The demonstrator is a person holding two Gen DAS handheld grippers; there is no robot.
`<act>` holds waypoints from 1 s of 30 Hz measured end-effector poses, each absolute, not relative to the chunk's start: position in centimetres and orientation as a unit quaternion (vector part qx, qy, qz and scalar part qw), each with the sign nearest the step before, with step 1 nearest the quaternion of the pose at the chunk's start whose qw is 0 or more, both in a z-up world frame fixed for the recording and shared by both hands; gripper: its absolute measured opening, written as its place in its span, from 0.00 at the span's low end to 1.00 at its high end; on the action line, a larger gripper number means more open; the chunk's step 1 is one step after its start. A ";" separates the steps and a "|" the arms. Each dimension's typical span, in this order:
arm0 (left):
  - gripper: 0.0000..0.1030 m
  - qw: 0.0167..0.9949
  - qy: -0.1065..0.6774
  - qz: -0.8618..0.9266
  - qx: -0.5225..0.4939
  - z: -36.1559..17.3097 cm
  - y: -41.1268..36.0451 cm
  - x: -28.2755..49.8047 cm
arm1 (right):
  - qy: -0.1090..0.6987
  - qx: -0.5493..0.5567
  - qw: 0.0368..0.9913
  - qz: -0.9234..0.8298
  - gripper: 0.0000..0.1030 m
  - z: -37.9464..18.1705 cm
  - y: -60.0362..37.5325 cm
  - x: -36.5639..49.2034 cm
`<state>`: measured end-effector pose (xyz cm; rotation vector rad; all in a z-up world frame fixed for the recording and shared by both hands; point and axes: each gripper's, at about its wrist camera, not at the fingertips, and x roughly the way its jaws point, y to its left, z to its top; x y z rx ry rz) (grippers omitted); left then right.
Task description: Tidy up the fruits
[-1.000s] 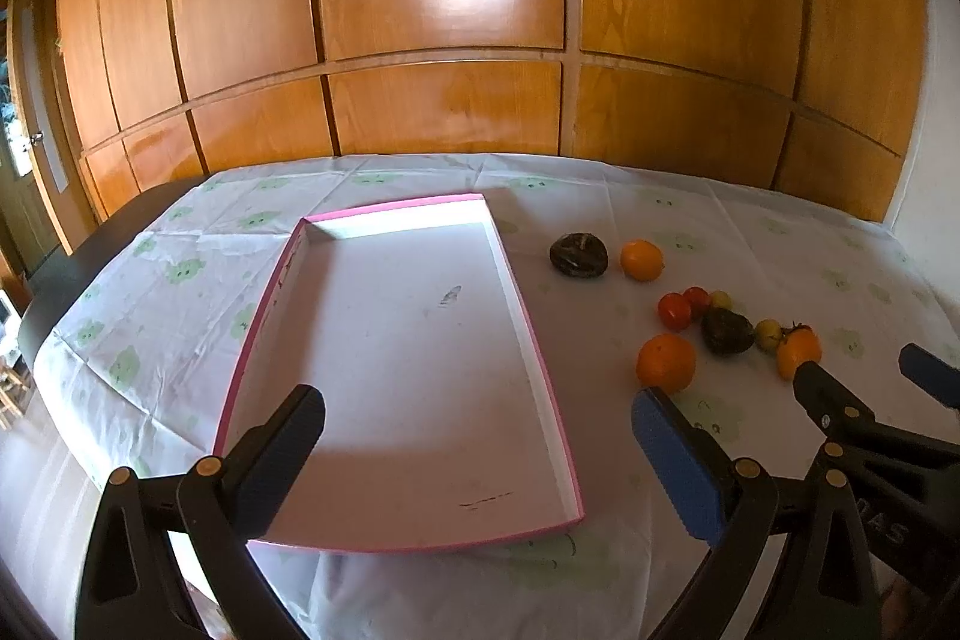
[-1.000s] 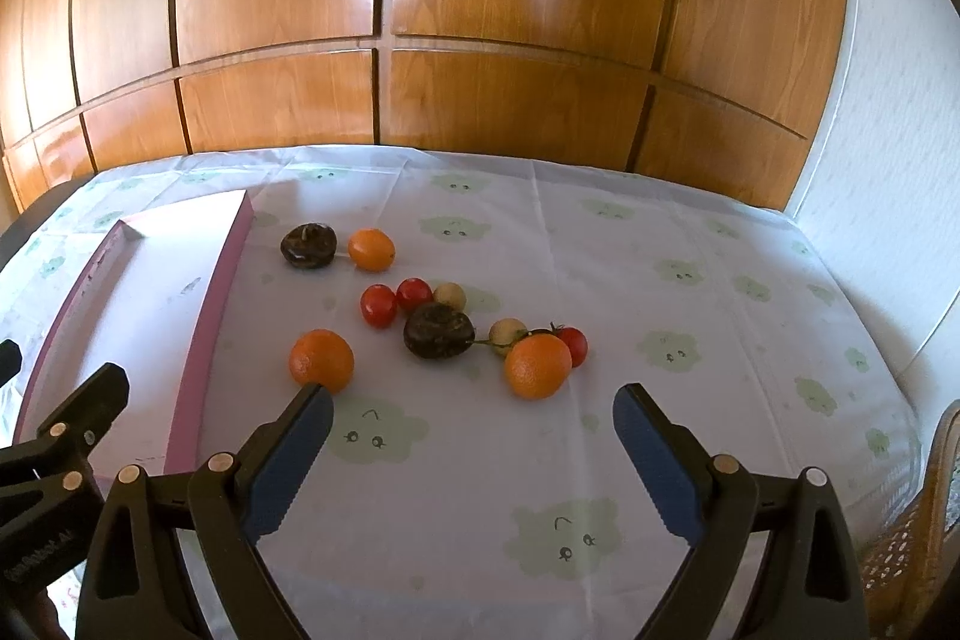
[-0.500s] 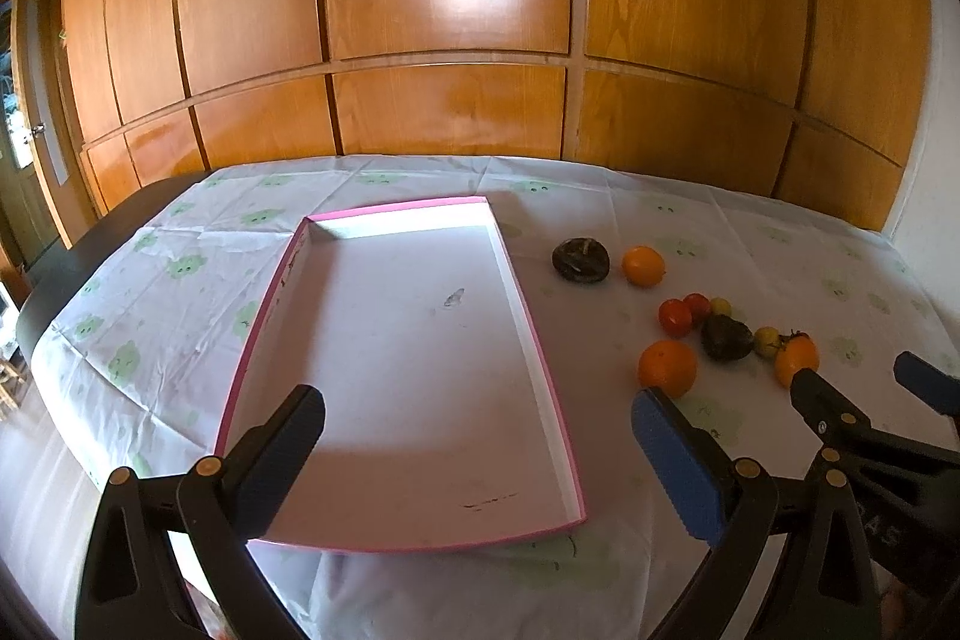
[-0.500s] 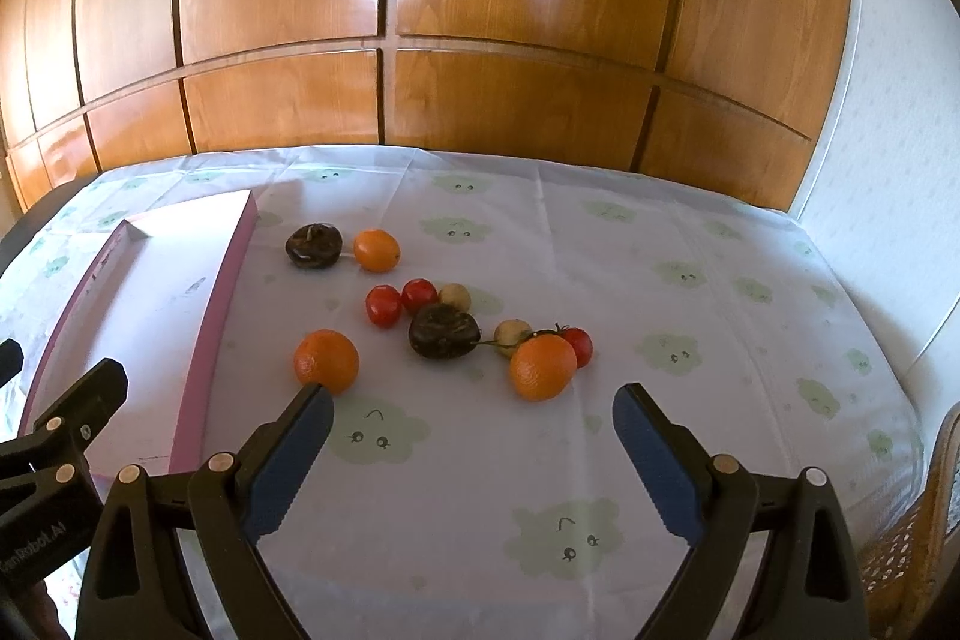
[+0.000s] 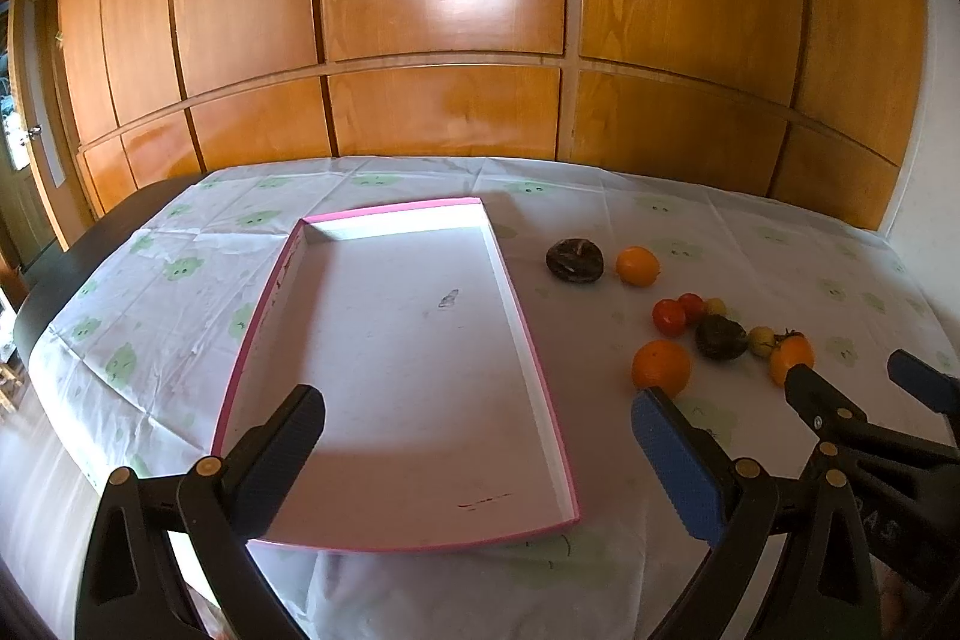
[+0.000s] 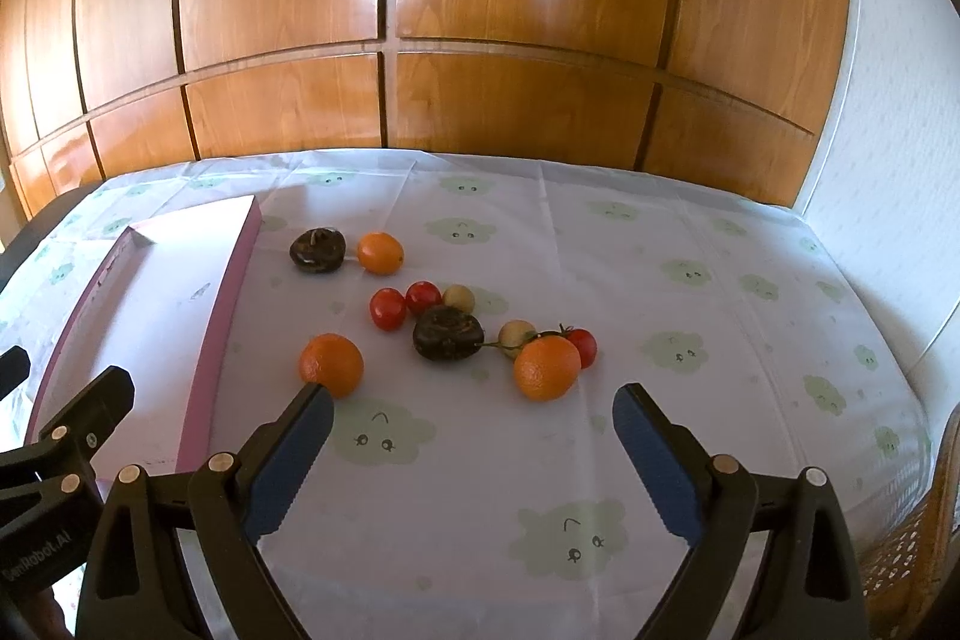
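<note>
A shallow white tray with a pink rim [image 5: 543,388] [image 6: 225,304] lies empty on the cloth. Right of it lie loose fruits: two oranges [image 6: 332,364] [image 6: 546,367], a small orange [image 6: 380,253], two dark wrinkled fruits [image 6: 318,250] [image 6: 447,332], red tomatoes [image 6: 388,308] and pale small fruits [image 6: 458,298]. My left gripper [image 5: 474,433] is open and empty above the tray's near end. My right gripper [image 6: 471,427] is open and empty, just short of the near oranges; it also shows in the left wrist view [image 5: 864,382].
The table carries a white cloth with green cloud faces [image 6: 678,346]. Wooden panel wall [image 6: 384,40] stands behind it. A white wall [image 6: 888,130] is on the right. The table's left edge [image 5: 54,280] drops to dark floor. A wicker chair [image 6: 924,550] is at the right front.
Both grippers have drifted slightly forward toward the table; the fruits sit a little nearer in the right wrist view. Both stay open and empty.
</note>
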<state>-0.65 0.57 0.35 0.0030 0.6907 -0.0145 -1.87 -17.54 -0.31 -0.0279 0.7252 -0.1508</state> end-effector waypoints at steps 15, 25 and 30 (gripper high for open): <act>1.00 0.942 0.336 -0.013 0.001 0.4 0.4 -0.9 | 0.351 -0.013 0.933 -0.074 0.93 -0.3 -17.6 -1.9; 1.00 0.940 0.340 -0.027 0.003 0.3 0.1 -0.8 | 0.353 -0.005 0.932 -0.075 0.93 -0.4 -18.3 -1.7; 1.00 0.940 0.339 -0.045 0.008 0.4 -0.2 -1.0 | 0.345 0.005 0.936 -0.071 0.93 0.5 -19.9 -1.0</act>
